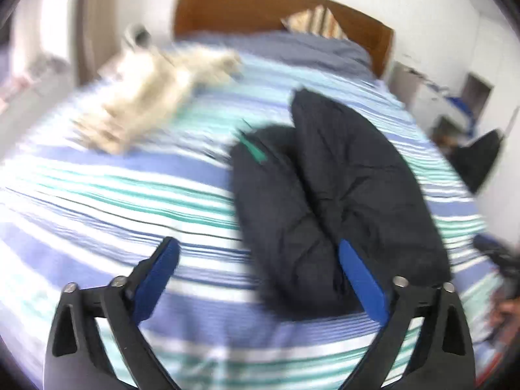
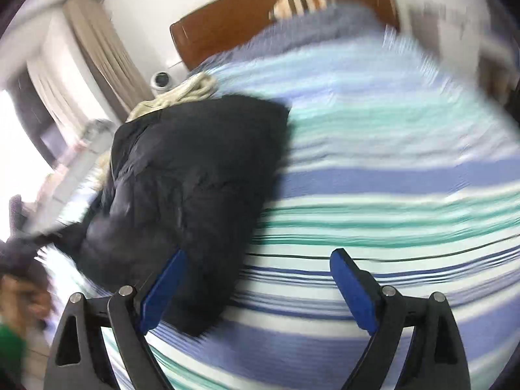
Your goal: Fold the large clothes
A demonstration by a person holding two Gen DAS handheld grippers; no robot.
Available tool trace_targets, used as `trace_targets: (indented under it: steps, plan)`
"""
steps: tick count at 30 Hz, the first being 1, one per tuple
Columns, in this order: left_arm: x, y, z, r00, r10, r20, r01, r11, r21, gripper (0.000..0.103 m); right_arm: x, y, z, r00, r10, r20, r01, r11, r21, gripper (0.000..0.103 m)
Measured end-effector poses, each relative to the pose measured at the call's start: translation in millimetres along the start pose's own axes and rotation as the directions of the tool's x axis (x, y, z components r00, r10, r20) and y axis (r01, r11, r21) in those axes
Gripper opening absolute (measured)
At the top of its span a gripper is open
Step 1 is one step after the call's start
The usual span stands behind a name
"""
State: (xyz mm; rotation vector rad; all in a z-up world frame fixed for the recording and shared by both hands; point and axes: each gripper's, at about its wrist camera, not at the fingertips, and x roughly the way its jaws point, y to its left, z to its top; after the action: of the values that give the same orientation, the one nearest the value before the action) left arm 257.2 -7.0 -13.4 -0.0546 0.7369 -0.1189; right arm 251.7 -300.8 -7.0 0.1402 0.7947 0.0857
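A dark navy padded jacket (image 1: 341, 188) lies folded in two puffy lobes on the striped bedspread (image 1: 97, 195), with a green tag near its far left corner. My left gripper (image 1: 258, 247) stands open above the bed, its blue pads wide apart; the jacket's near end shows between them, untouched by either pad. In the right wrist view the same jacket (image 2: 188, 178) lies to the left, and my right gripper (image 2: 258, 256) is open, its left pad over the jacket's near edge, bare bedspread (image 2: 390, 195) between the fingers.
A cream garment (image 1: 152, 87) lies crumpled at the bed's far left. A wooden headboard (image 1: 243, 9) and a striped pillow (image 1: 315, 22) mark the far end. Curtains (image 2: 97, 48) hang at the left. A person's hand (image 1: 507, 312) shows at the right edge.
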Motion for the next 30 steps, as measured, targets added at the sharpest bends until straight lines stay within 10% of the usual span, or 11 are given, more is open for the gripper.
trace_targets:
  steps: [3,12,30]
  plan:
    - [-17,-2,-5,0.991,0.114,0.068,-0.115,0.993,0.010,0.103,-42,12,-4,0.986,-0.132,0.099,0.141,0.986,-0.091,0.093]
    - [-65,-63,-43,0.988,0.103,0.113,-0.111,0.992,0.061,0.103,-149,30,-33,0.914,-0.281,0.292,0.310,0.949,-0.055,0.093]
    - [-105,-103,-55,0.978,0.171,0.122,-0.181,0.981,0.072,0.103,-170,44,-61,0.959,-0.239,0.150,0.254,0.963,-0.093,0.093]
